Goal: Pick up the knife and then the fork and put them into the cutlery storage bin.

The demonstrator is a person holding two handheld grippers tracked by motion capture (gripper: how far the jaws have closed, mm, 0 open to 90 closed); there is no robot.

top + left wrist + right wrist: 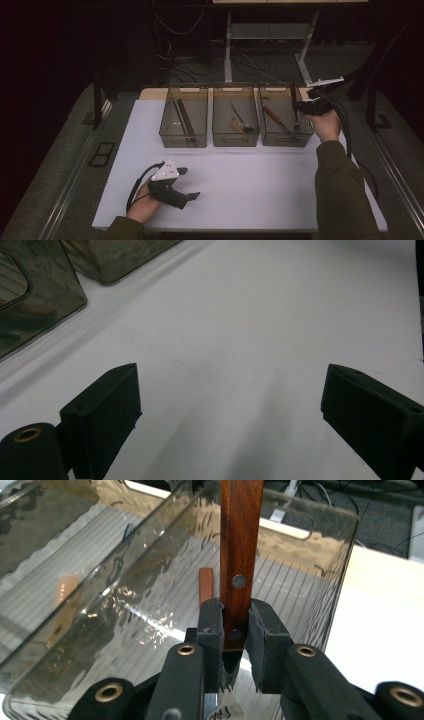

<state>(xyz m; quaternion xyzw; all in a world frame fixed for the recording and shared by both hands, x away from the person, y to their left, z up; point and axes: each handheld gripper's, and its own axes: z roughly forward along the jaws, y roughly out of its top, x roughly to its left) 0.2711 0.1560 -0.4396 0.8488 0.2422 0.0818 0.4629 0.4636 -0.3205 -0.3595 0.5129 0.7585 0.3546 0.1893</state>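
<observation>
Right gripper view: right tongs (235, 630) clamped on a riveted, dark brown wooden utensil handle (241, 540), held upright above the right-hand clear ribbed plastic bin (320, 545). Left tongs (187, 182) gape apart, holding nothing, low over the white bench (250, 180).

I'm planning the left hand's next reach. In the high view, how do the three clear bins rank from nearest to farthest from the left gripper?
From the left gripper, near the table's front left:
1. Left bin, just beyond it.
2. Middle bin, farther right.
3. Right bin, far right, where the right gripper holds a wooden-handled utensil.
</observation>
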